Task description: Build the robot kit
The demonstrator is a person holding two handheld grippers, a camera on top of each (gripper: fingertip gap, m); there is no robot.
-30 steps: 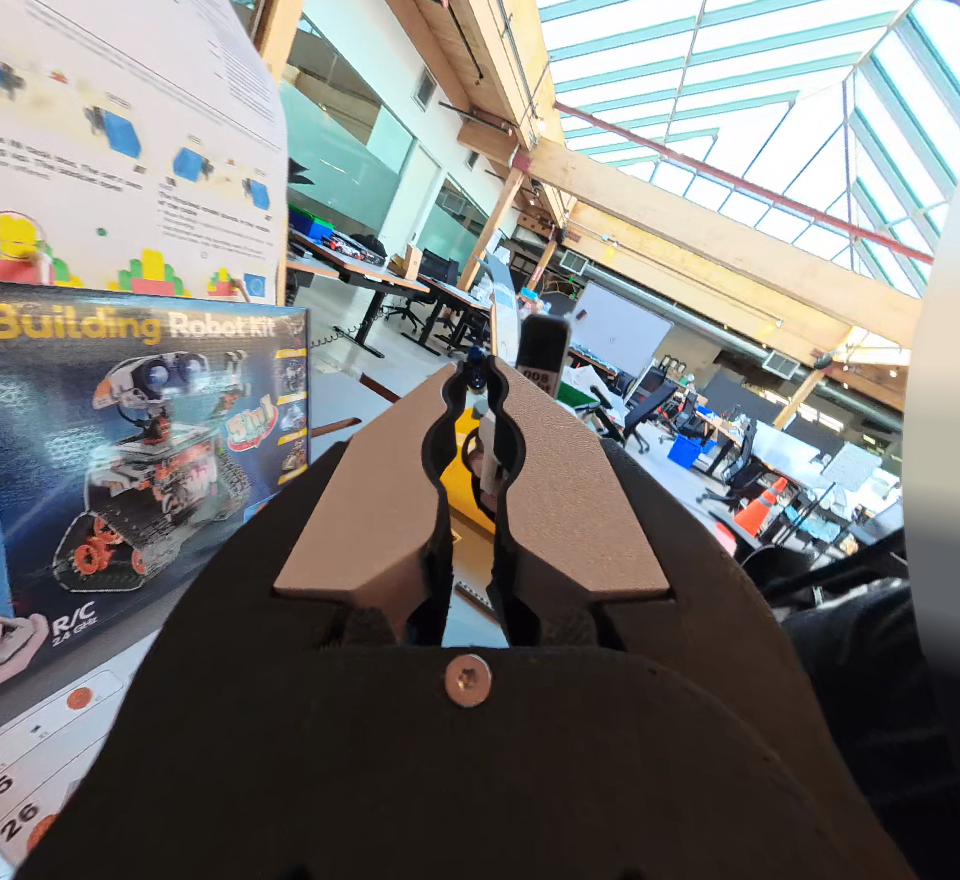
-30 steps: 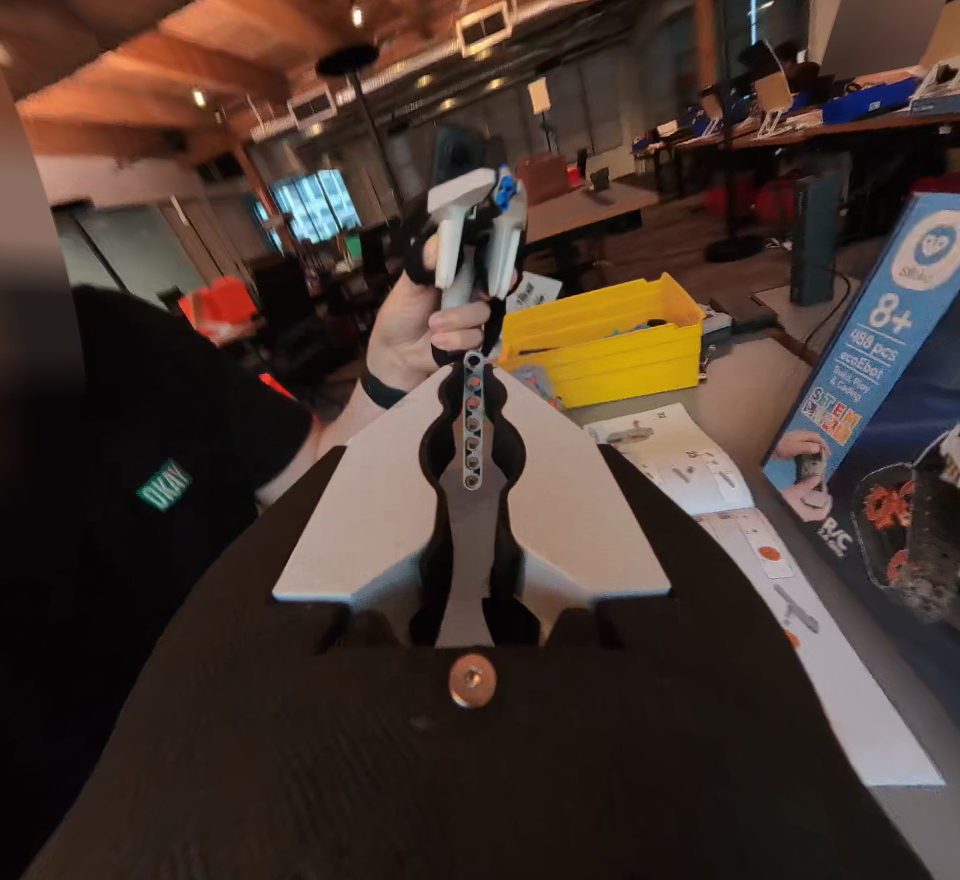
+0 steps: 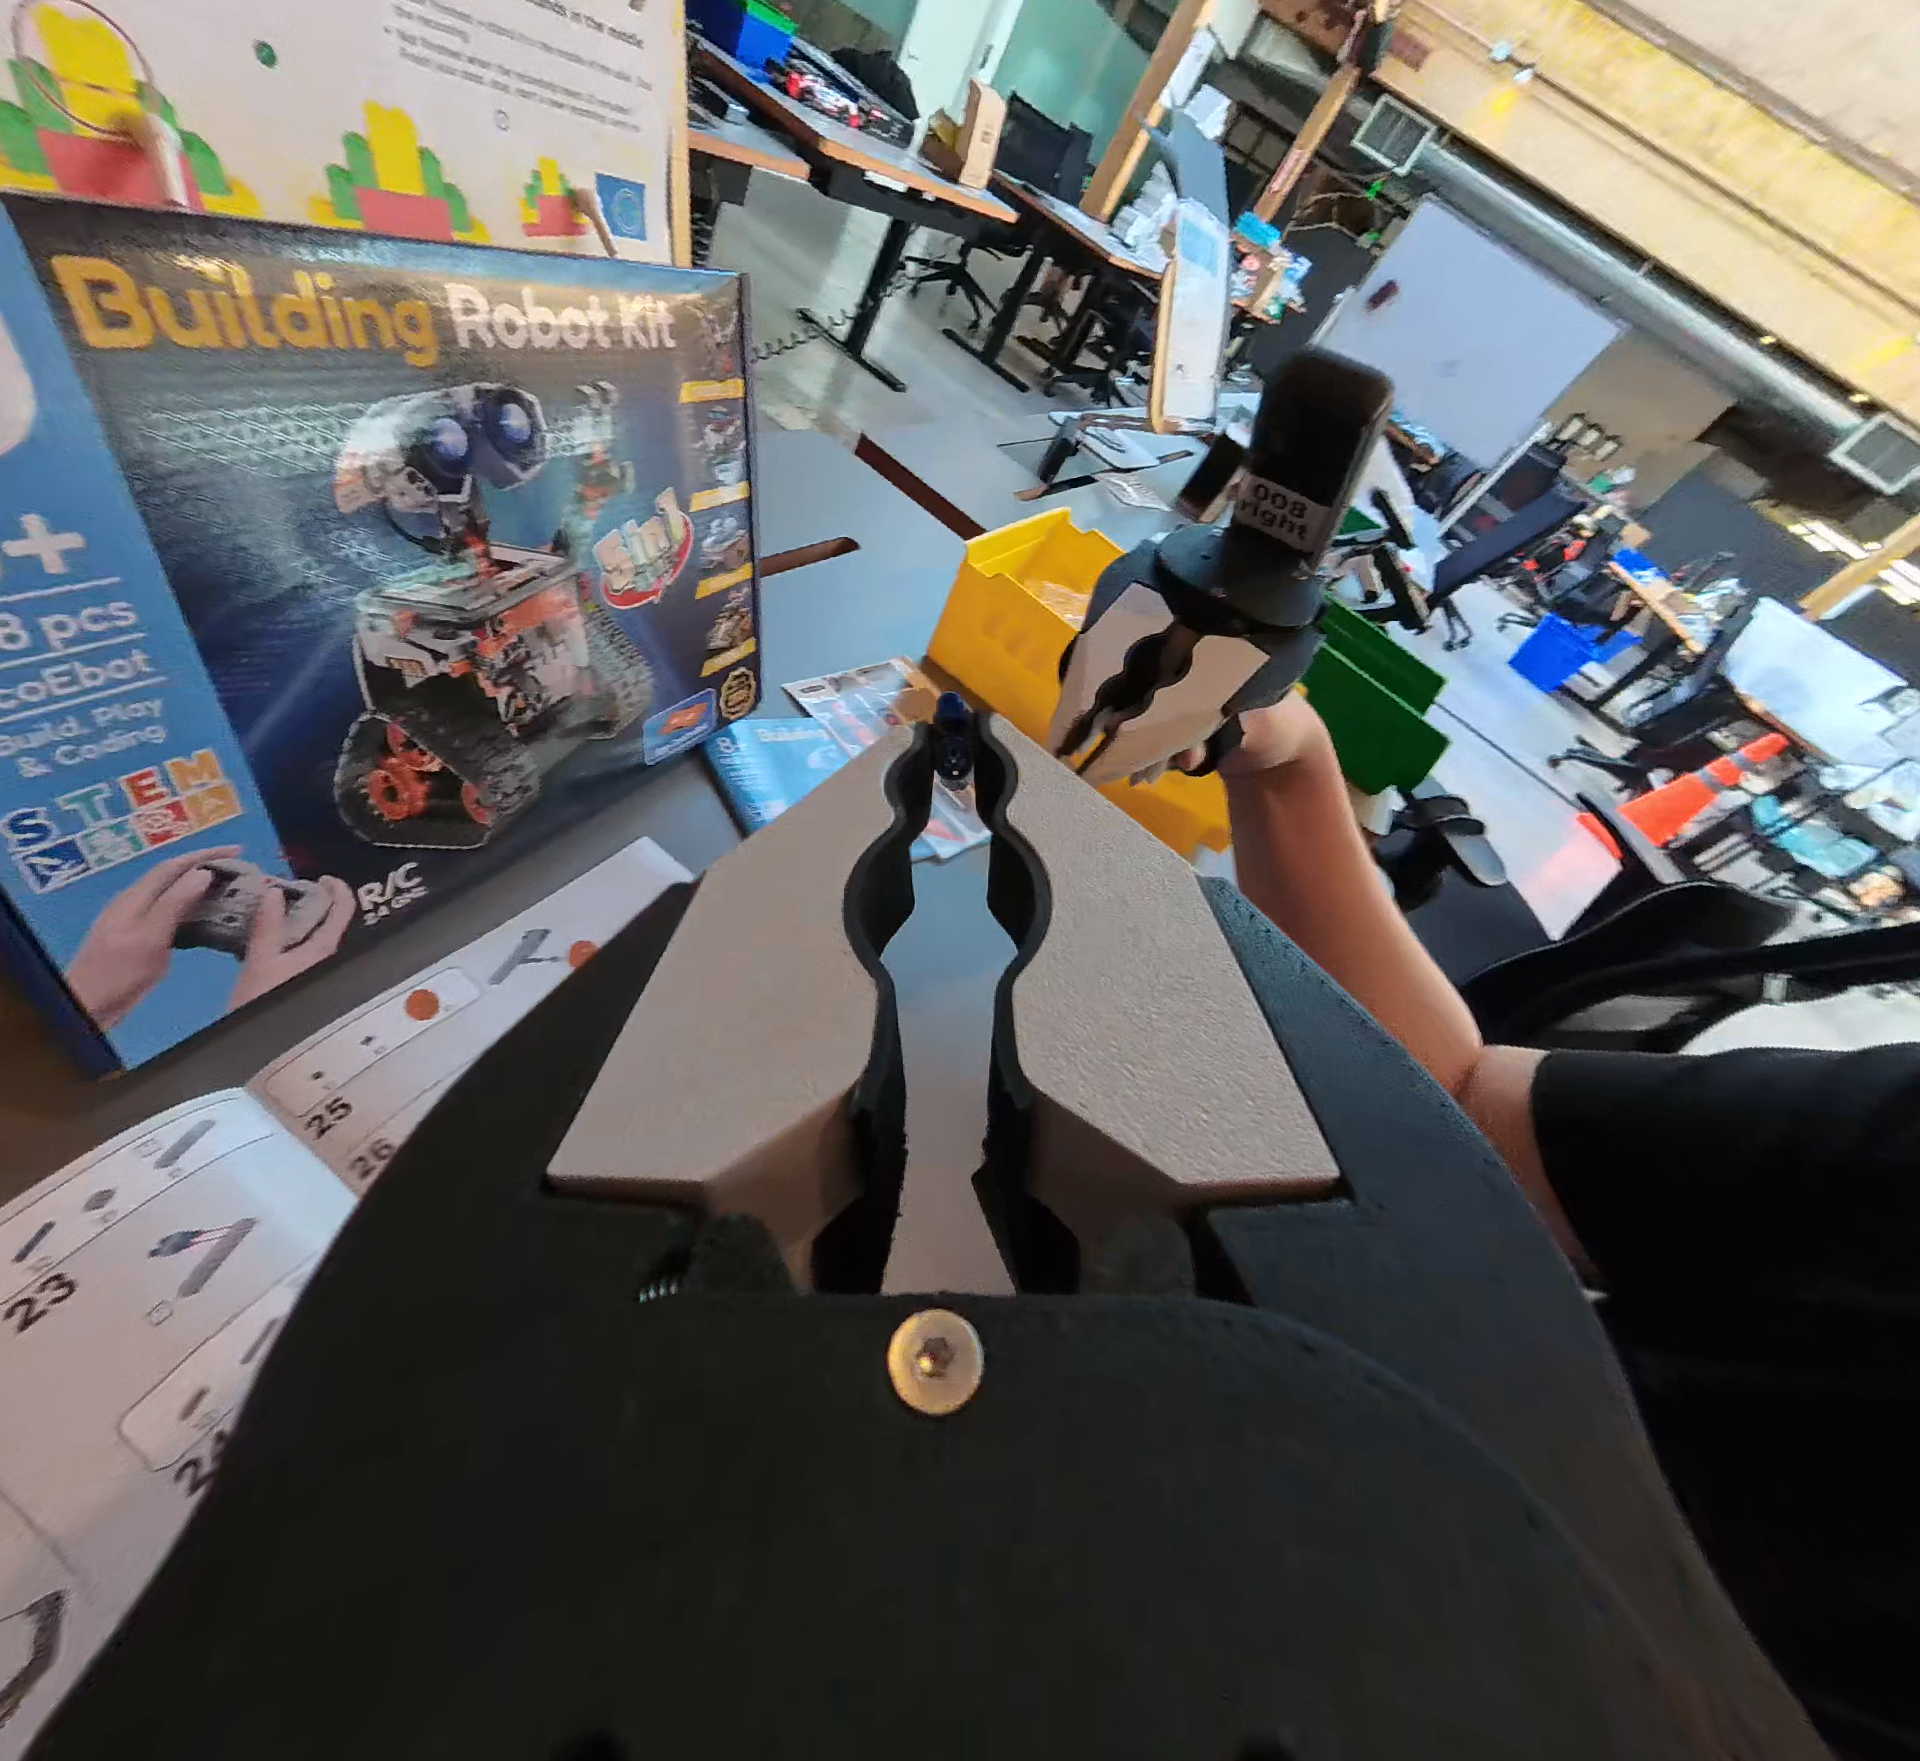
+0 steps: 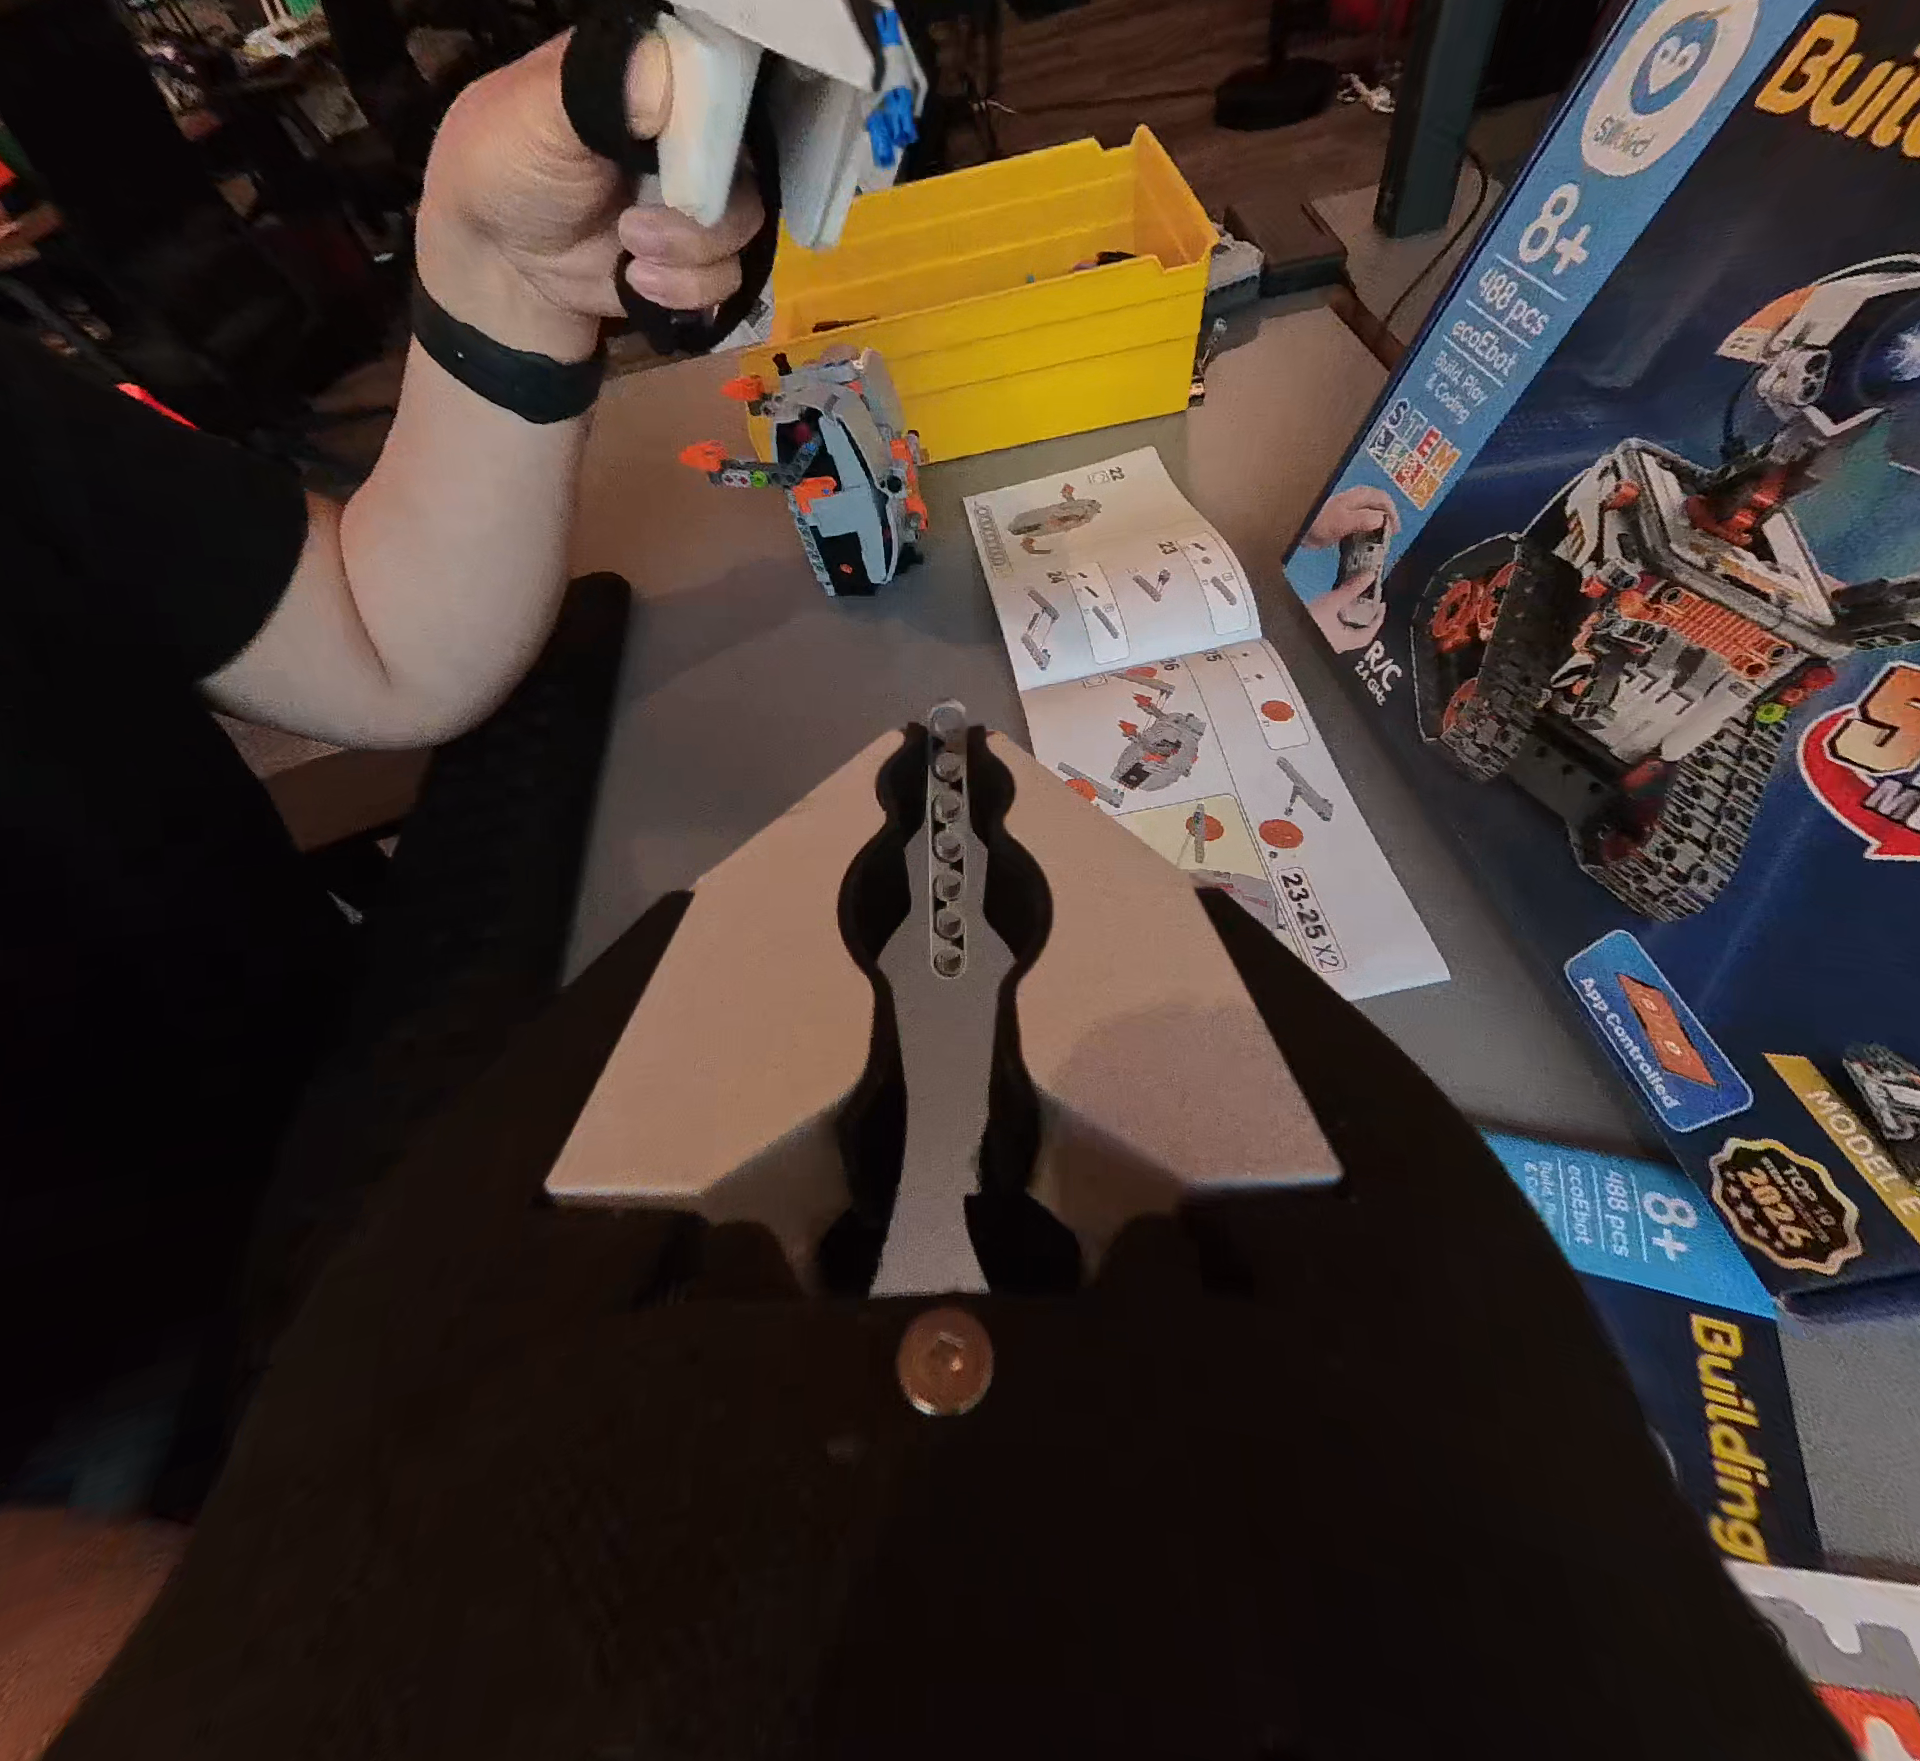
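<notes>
Both tools held up, each pinching a small part at its tips

The left tool [image 3: 951,755] points toward 12 o'clock, its jaws nearly together on a small dark blue piece at the tips. The right tool [image 4: 948,735] is closed on a thin grey strip with holes, standing lengthwise between its jaws. In the right wrist view, a bare hand [image 4: 540,184] with a black wristband grips the left tool's handle at 11 o'clock, forearm bent upward.
</notes>
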